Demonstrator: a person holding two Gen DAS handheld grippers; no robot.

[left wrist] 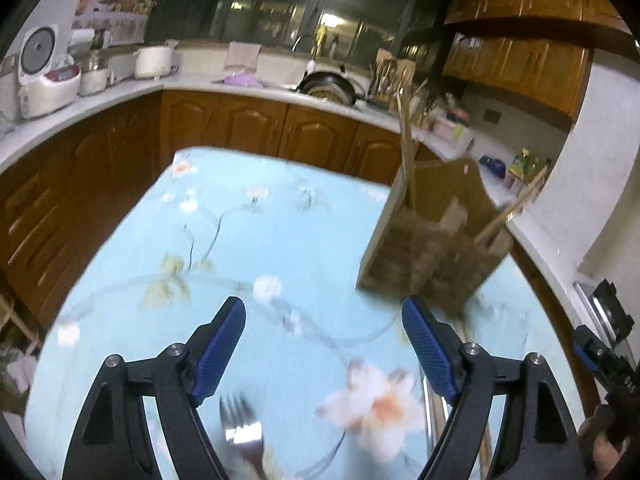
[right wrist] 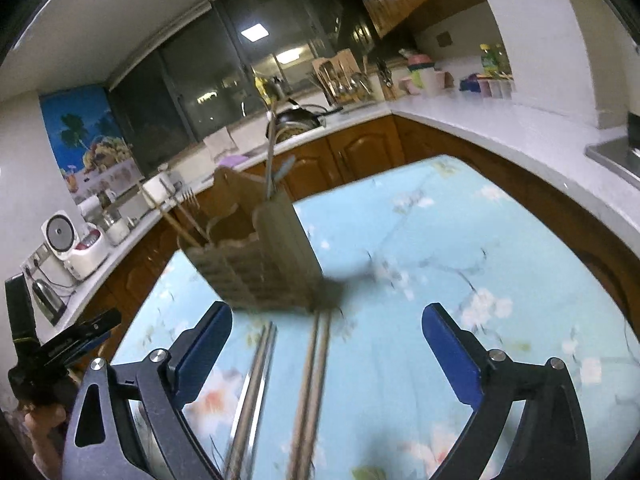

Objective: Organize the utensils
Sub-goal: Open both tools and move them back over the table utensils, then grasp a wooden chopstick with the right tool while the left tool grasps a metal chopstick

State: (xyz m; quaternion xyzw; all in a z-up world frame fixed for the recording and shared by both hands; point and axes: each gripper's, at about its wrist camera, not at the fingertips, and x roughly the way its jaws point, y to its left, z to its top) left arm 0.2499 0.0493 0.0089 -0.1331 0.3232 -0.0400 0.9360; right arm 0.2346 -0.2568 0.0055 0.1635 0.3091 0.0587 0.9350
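Observation:
A wooden utensil holder (left wrist: 432, 240) stands on the blue floral table (left wrist: 260, 248), with chopsticks (left wrist: 406, 140) sticking out of it. It also shows in the right wrist view (right wrist: 264, 256), holding chopsticks and a fork. My left gripper (left wrist: 324, 322) is open and empty above the table; a metal fork (left wrist: 244, 436) lies below and between its fingers. My right gripper (right wrist: 326, 328) is open and empty above a pair of wooden chopsticks (right wrist: 314, 392) and a pair of metal chopsticks (right wrist: 256, 392) lying on the table, in front of the holder.
A white counter (left wrist: 248, 90) with brown cabinets wraps around the table. On it stand a rice cooker (left wrist: 44, 76), a wok (left wrist: 328, 86) and a utensil rack (left wrist: 390, 76). The other gripper (left wrist: 608, 356) shows at the right edge of the left wrist view.

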